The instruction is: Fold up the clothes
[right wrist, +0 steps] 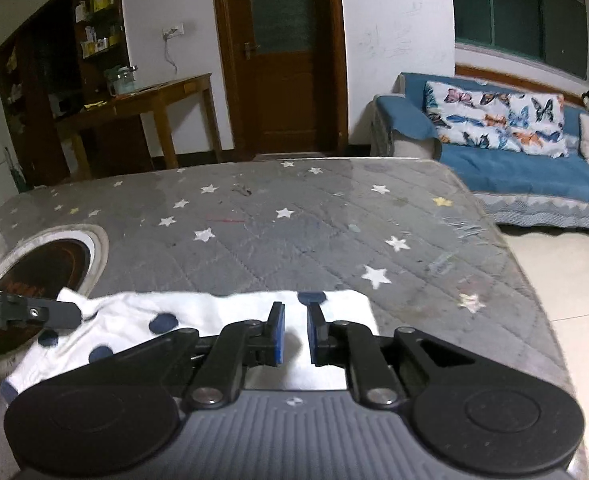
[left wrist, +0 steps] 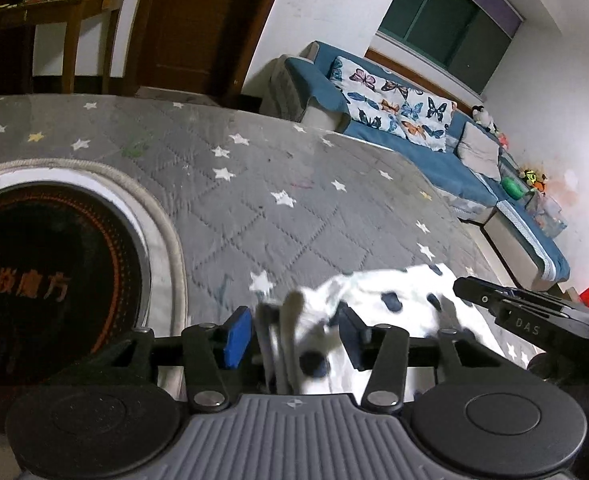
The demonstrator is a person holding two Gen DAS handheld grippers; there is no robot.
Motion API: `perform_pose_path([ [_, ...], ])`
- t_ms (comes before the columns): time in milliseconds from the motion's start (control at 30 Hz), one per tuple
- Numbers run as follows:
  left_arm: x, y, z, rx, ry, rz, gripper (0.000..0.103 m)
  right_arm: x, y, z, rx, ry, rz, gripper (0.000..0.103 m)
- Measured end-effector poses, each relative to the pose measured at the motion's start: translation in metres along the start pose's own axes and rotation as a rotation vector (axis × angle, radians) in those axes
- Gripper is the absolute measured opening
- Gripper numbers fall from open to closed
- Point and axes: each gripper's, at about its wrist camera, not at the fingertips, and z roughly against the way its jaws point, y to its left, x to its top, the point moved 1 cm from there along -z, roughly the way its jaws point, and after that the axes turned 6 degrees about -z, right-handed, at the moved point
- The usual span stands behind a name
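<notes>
A white garment with dark blue dots (right wrist: 198,316) lies at the near edge of the grey star-patterned table cover (right wrist: 294,232). In the left wrist view the garment (left wrist: 378,300) is bunched and blurred between the jaws of my left gripper (left wrist: 294,332), which stands open around a raised fold. My right gripper (right wrist: 295,334) is open with a narrow gap, hovering over the garment's right part. The right gripper's finger (left wrist: 506,308) shows at the right of the left wrist view. The left gripper's finger (right wrist: 30,314) shows at the left of the right wrist view.
A round black heater plate (left wrist: 46,292) sits in a hole in the cover at the left, also in the right wrist view (right wrist: 42,276). A blue sofa with butterfly cushions (right wrist: 514,148) stands beyond the table's right edge. A wooden desk (right wrist: 142,108) and door (right wrist: 286,56) are behind.
</notes>
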Motion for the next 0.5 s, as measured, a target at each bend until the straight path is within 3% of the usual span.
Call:
perform_pose_path([
  [167,0.001,0.003,-0.022,0.038,0.027,-0.033,0.045,-0.001,-0.005,-0.029,-0.024,0.051,-0.023,0.012],
  [233,0.000,0.006,-0.028,0.051,0.034,-0.038,0.045,-0.003,-0.008,-0.035,-0.043,0.063,-0.024,0.017],
  [500,-0.001,0.002,-0.018,0.044,0.022,-0.037,0.046,-0.008,-0.009,-0.004,-0.012,0.023,-0.014,0.026],
])
